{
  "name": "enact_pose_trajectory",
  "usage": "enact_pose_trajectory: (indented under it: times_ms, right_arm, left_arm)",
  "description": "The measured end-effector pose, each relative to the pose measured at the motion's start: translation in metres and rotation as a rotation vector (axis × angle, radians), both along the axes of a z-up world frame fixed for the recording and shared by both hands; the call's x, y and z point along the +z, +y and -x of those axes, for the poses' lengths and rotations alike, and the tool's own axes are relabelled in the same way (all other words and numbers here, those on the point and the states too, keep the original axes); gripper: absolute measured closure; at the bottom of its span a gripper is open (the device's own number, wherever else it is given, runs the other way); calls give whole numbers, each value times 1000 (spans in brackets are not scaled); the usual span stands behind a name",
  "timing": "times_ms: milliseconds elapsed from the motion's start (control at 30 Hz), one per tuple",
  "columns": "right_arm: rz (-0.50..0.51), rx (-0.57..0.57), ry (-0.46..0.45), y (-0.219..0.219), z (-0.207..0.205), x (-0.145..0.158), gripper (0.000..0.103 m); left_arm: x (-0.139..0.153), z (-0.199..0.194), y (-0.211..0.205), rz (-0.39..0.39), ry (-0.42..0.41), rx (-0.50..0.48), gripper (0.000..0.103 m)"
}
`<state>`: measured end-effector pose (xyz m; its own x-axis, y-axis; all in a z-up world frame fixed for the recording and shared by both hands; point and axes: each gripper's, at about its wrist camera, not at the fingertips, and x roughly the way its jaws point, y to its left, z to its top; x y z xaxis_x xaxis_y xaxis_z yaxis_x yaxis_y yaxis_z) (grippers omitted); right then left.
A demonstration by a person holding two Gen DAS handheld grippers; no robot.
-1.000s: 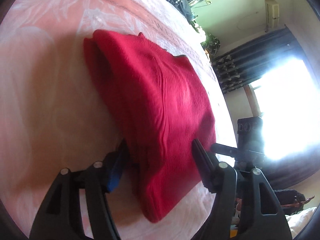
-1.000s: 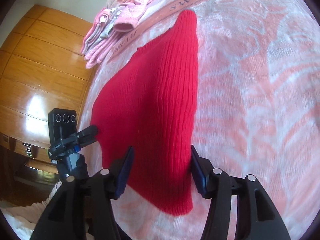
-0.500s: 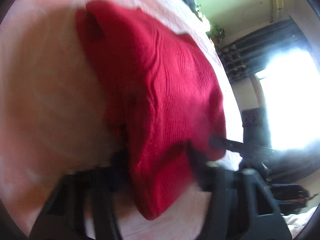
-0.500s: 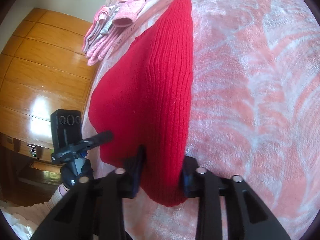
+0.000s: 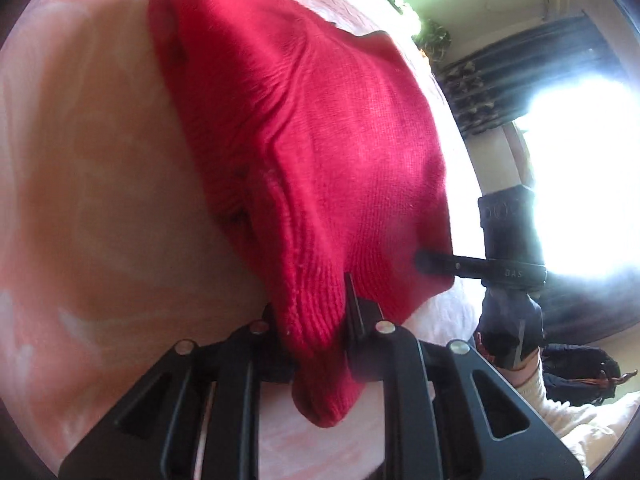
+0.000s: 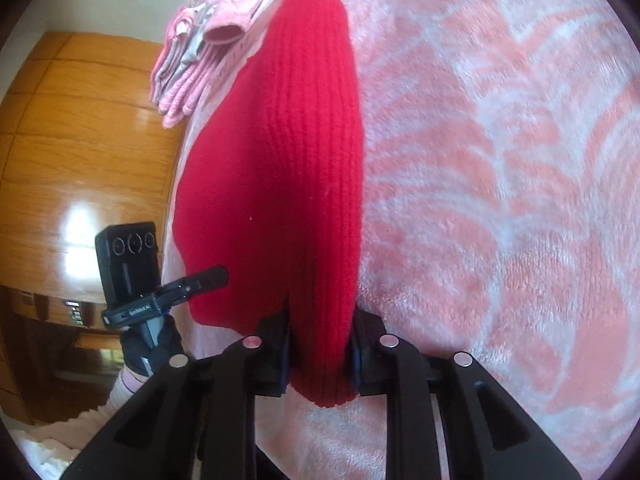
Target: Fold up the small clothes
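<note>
Knitwear fills both views: a red knitted sweater [image 5: 312,152] lies on a pink plush blanket [image 6: 500,168] patterned with white fronds. The left gripper [image 5: 316,344] has its two black fingers pressed together on the sweater's near corner, bunching the knit into a thick fold between them. The right gripper [image 6: 322,354] is likewise clamped on the garment, its fingers pinching a ribbed edge that runs away from the camera up the blanket. Seen from the right wrist, the left gripper reaches the sweater's left edge, held by a dark-gloved hand [image 6: 150,350]. Beyond the sweater's far end sits a pile of pink clothes [image 6: 200,52]; a wooden wardrobe [image 6: 80,140] stands past the blanket's left edge.
</note>
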<state>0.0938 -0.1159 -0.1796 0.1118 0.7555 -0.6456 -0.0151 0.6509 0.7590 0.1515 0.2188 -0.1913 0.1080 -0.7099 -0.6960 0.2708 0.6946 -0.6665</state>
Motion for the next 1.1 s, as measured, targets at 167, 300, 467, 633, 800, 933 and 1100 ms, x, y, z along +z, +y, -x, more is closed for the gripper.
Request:
enact_pose_trajectory:
  times_ms: [167,300,467,633,800,933,1100]
  right_arm:
    - [3,-43,-29,-2,9,-5,82]
    - [37,-60,-51,2,11,1,77]
    - [174,-107,-113,8,33,28,47]
    - [317,-141,-140,9,70,42,33]
    - [481,-132,-180,23,102,56,24]
    - [544,-107,-202,29,118,60,17]
    - [567,-120,-231,38,129,73,7]
  left_arm:
    - [-6,7,3,25,-34,46,82]
    - [-1,12,2,31,-35,91,73]
    - [24,45,5,-39,-99,148,54]
    - [28,85,17,-122,-118,194,45]
    - [34,113,17,-201,-154,248,36]
    - [40,128,17,-248,-163,294,30]
    - [52,148,17,-285,-174,247,25]
